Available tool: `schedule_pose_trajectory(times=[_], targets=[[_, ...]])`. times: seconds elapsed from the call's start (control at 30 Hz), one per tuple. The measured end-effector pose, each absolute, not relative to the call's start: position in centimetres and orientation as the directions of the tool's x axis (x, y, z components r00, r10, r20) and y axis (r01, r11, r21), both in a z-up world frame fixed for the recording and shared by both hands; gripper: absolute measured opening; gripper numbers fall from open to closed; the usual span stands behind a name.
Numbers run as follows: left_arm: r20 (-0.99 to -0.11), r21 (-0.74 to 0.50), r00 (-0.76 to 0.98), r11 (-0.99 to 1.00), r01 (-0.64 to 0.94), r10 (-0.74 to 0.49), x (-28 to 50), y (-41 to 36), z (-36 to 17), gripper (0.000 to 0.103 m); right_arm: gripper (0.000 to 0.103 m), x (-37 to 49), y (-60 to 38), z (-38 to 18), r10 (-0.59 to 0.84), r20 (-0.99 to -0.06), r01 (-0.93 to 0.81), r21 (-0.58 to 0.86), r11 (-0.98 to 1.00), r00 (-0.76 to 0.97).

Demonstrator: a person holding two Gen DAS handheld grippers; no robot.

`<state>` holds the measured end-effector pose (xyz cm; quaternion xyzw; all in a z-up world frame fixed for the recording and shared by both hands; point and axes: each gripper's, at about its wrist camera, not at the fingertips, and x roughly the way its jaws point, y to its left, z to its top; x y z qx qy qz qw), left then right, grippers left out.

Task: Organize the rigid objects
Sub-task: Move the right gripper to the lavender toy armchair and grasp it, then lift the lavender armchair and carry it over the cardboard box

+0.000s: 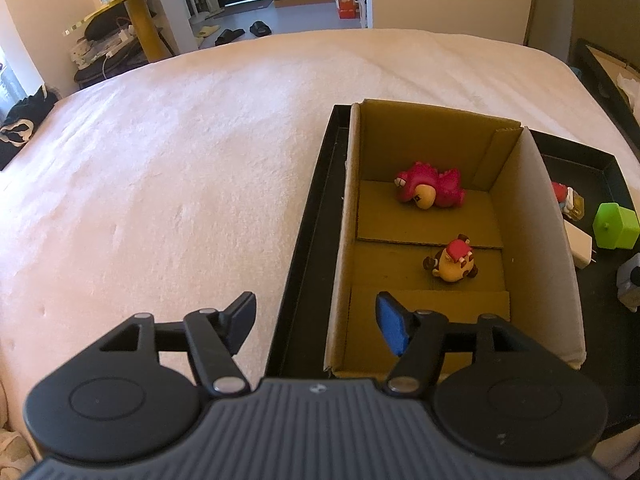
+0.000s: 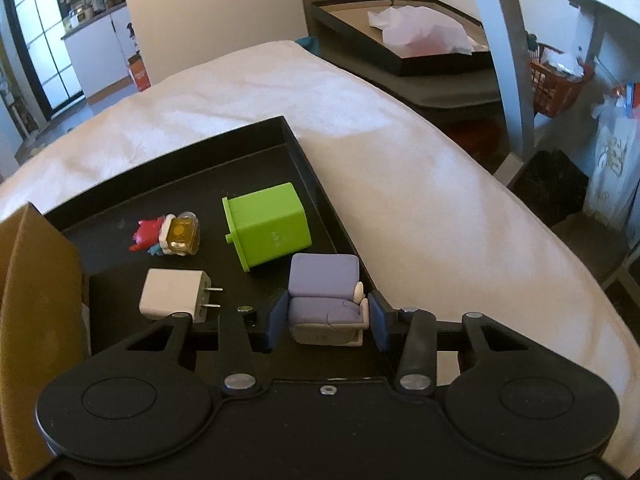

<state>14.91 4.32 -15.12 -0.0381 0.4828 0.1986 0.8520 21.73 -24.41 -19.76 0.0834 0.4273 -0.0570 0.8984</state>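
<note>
Nearest to me, the left gripper [image 1: 316,322] is hanging with its jaws spread apart and nothing between them, one finger over the pale bedspread [image 1: 160,152], the other over the near end of the cardboard box [image 1: 532,208]. Inside that box, a pink dinosaur figure [image 1: 430,188] is lying at the far end and a small figure with a red cap [image 1: 452,260] is lying nearer. Further right, the right gripper [image 2: 328,318] is straddling a small lilac armchair toy [image 2: 324,296] on the black tray [image 2: 192,168]; whether its blue pads [image 2: 278,320] are pressing the sides I cannot tell. Beyond it, a white charger plug [image 2: 174,294], a red and amber figure [image 2: 168,234] and a green cube [image 2: 266,226] are sitting on the tray.
</note>
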Motion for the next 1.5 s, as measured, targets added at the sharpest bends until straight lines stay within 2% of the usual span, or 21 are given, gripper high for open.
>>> schedule_pose_trajectory(times=[0.23, 0.47, 0.83, 1.03, 1.5], targets=[[-0.838, 0.106, 0.462, 0.916, -0.387, 0.292, 14.6, 4.7, -14.9, 0.065, 0.042, 21.2, -24.3, -19.3, 0.008, -0.777, 0.140, 0.123, 0.983, 0.630], [-0.839, 0.088, 0.470, 0.920, -0.383, 0.276, 14.4, 5.0, -14.9, 0.065, 0.044, 21.6, -23.3, -20.2, -0.025, -0.805, 0.126, 0.062, 0.990, 0.592], [-0.837, 0.059, 0.483, 0.920, -0.388, 0.258, 14.3, 5.2, -14.9, 0.065, 0.042, 21.6, -23.0, -20.6, -0.017, -0.803, 0.115, 0.064, 0.991, 0.596], [-0.833, 0.050, 0.492, 0.922, -0.385, 0.251, 14.1, 5.2, -14.7, 0.065, 0.042, 20.8, -23.7, -19.1, 0.052, -0.784, 0.102, 0.145, 0.984, 0.618], [-0.826, 0.006, 0.519, 0.925, -0.380, 0.219, 13.7, 5.8, -14.5, 0.064, 0.042, 20.0, -20.7, -12.7, 0.194, -0.736, -0.065, 0.200, 0.978, 0.649]])
